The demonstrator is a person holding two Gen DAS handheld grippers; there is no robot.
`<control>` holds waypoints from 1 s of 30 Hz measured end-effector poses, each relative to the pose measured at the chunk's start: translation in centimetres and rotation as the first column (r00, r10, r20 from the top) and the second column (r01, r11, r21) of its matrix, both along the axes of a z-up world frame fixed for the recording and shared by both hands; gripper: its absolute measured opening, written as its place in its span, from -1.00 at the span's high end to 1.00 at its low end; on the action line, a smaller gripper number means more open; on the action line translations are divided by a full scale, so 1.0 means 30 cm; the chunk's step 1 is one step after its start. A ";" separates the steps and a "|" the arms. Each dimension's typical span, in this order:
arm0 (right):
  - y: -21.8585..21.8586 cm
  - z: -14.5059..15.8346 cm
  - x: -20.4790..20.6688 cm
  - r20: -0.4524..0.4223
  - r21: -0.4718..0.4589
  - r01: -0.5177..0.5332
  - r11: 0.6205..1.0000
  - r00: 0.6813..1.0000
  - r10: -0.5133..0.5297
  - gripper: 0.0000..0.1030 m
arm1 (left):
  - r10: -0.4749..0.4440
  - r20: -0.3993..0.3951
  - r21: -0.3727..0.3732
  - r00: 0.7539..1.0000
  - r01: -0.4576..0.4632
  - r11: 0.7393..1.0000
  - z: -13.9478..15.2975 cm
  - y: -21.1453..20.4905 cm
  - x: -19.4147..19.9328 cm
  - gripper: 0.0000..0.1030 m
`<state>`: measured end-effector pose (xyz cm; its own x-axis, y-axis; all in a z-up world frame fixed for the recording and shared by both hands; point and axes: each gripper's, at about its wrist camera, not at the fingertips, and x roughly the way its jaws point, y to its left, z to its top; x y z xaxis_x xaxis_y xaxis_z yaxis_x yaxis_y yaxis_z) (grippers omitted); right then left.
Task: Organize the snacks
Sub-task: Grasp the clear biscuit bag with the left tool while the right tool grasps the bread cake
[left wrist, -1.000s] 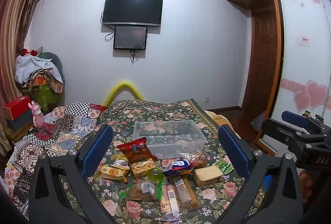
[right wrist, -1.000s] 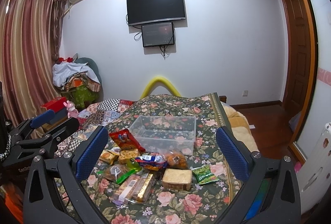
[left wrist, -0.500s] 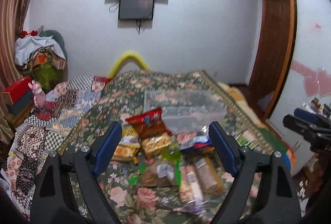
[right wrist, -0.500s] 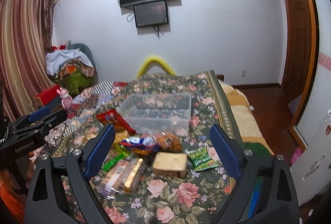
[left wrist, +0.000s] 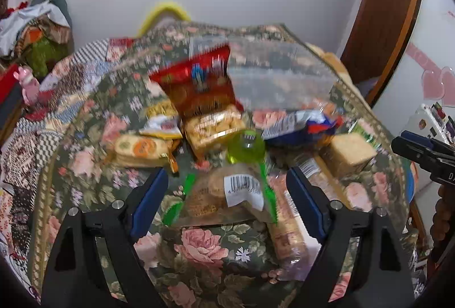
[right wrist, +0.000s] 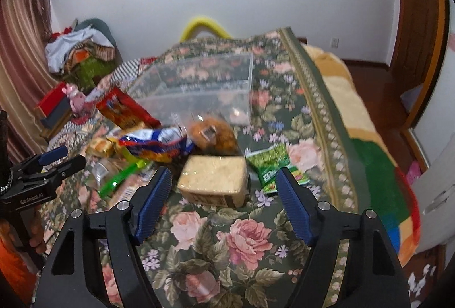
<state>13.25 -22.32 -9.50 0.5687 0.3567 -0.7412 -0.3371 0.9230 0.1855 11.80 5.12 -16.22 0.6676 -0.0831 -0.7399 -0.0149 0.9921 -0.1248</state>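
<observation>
organizing not yet begun, judging from the layout: clear bin (right wrist: 196,86) standing empty toward the far end of the floral bedspread (right wrist: 227,239), every snack outside it. heaped just before the bin's near wall: red bag (left wrist: 199,86) leaning against the bin, biscuit pack (left wrist: 213,127) just below it, round-cracker pack (left wrist: 139,150) toward the left edge, blue-and-white bag (right wrist: 155,144) in the middle, bun bag (right wrist: 212,133) touching the bin's near right corner. nearer the foot of the bedspread: green-trimmed bag (left wrist: 230,194), long cracker pack (left wrist: 287,234) touching its right side, bread block (right wrist: 213,180) and green packet (right wrist: 270,168) toward the right edge. left gripper (left wrist: 227,202) lowered over the green-trimmed bag, jaws apart and straddling it, pads seemingly short of contact though blur leaves this uncertain; narrowed from full width and steady since. right gripper (right wrist: 223,202) poised before the bread block, jaws apart and just now narrowing, nothing grasped, the block beyond the fingertips. likely stage: first picks being lined up, one per hand. remaining: all ten or so items to be lifted into the bin.
</observation>
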 end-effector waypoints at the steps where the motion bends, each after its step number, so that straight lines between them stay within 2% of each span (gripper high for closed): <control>1: 0.007 -0.016 0.009 -0.015 -0.003 -0.005 1.000 1.000 0.005 -0.42 | 0.001 -0.016 -0.006 1.000 -0.001 1.000 -0.019 0.002 0.015 -0.66; 6: 0.035 -0.072 0.045 -0.079 -0.004 -0.032 0.999 0.996 0.031 -0.42 | -0.003 -0.084 -0.041 0.996 -0.001 0.999 -0.101 0.014 0.059 -0.66; 10: 0.060 -0.113 0.078 -0.128 0.011 -0.059 0.998 0.990 0.060 -0.42 | -0.018 -0.107 -0.075 0.994 0.010 0.997 -0.148 0.016 0.078 -0.72; 14: 0.091 -0.134 0.093 -0.139 -0.011 -0.073 0.997 0.988 0.071 -0.47 | -0.019 -0.106 -0.079 0.994 0.010 0.997 -0.167 0.018 0.098 -0.78; 22: 0.116 -0.169 0.124 -0.142 -0.039 -0.074 0.997 0.988 0.068 -0.57 | 0.005 -0.112 -0.163 0.994 -0.023 0.986 -0.200 0.062 0.129 -0.80; 24: 0.124 -0.171 0.129 -0.137 -0.042 -0.072 0.997 0.988 0.066 -0.55 | 0.005 -0.106 -0.167 0.994 -0.023 0.986 -0.203 0.063 0.131 -0.77; 26: 0.126 -0.171 0.126 -0.126 -0.045 -0.070 0.996 0.990 0.064 -0.54 | 0.006 -0.100 -0.159 0.995 -0.022 0.987 -0.198 0.063 0.129 -0.58; 30: 0.130 -0.164 0.120 -0.112 -0.057 -0.076 0.996 0.991 0.069 -0.50 | 0.012 -0.094 -0.132 0.995 -0.024 0.991 -0.184 0.065 0.114 -0.49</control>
